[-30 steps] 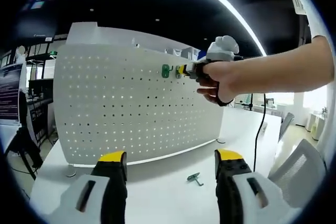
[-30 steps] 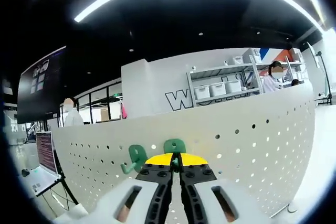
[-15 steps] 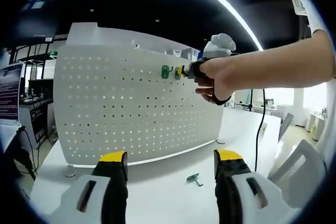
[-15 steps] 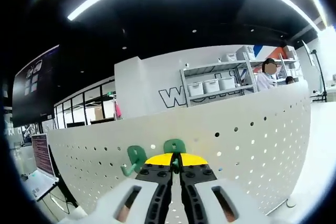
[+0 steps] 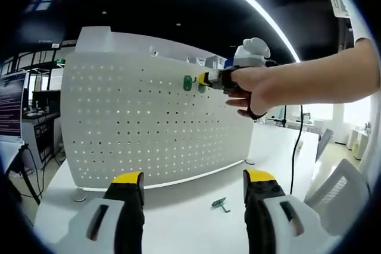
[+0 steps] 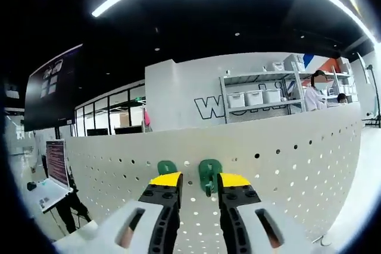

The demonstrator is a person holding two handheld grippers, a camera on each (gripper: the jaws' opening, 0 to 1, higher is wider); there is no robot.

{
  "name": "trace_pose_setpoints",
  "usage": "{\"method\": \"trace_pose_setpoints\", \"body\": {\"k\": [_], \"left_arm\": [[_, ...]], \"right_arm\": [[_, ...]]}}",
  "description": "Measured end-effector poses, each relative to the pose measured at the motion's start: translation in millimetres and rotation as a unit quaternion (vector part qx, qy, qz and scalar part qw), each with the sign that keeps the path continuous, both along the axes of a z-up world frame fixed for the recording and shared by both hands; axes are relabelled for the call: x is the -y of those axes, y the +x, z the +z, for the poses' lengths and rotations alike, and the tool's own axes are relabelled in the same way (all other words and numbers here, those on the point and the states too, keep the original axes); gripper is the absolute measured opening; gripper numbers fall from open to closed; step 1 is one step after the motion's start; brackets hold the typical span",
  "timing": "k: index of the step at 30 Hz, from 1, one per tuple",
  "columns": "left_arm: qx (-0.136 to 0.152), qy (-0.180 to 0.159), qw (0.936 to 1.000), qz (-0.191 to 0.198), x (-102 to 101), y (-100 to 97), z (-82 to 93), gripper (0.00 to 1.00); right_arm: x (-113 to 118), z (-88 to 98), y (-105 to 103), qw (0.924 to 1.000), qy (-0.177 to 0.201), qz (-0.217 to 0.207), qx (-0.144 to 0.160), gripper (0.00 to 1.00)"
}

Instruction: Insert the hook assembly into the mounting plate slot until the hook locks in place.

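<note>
A green plastic hook [image 6: 209, 173] hangs on the white pegboard [image 6: 297, 165] near its top edge, its rounded tab flat against the panel and its stem dropping between the right gripper's [image 6: 199, 181] jaws. Those jaws stand spread, one on each side of the hook and apart from it, so it seems to sit seated on its own. A second green hook [image 6: 166, 167] sits just beside it, above the left-hand jaw. The board is thin sheet perforated with regular rows of round holes, standing upright on the tabletop [image 5: 184, 206] so the hooks can go in from the front. In the left gripper view, the left gripper [image 5: 193, 190] is also spread, holding nothing, low over the smooth white tabletop. A third small green hook [image 5: 220, 204] lies loose there, probably spare.
</note>
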State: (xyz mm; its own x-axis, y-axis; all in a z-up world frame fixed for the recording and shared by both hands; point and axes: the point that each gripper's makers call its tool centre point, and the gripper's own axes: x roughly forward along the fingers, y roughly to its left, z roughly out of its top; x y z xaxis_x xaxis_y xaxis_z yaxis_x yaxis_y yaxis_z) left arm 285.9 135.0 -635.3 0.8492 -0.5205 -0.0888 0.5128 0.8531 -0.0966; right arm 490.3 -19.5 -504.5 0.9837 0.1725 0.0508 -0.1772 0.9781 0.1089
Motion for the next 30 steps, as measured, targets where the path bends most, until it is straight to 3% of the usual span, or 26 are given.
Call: {"method": "trace_pose_setpoints", "body": {"k": [6, 19, 30], "left_arm": [[0.001, 0.001, 1.0000, 0.002, -0.7, 0.1, 0.2, 0.70], [0.002, 0.004, 1.0000, 0.002, -0.4, 0.0, 0.2, 0.70], [0.003, 0.007, 1.0000, 0.002, -0.7, 0.1, -0.1, 0.70]], "right_arm": [[-3.6, -8.9, -5.6, 0.9989, -0.020, 0.042, -0.004, 0.29], [-3.7, -16.9, -17.2, 0.9950, -0.002, 0.100, -0.009, 0.32], [2.4, -23.3, -34.6, 0.9893, -0.008, 0.146, -0.005, 0.35]]}}
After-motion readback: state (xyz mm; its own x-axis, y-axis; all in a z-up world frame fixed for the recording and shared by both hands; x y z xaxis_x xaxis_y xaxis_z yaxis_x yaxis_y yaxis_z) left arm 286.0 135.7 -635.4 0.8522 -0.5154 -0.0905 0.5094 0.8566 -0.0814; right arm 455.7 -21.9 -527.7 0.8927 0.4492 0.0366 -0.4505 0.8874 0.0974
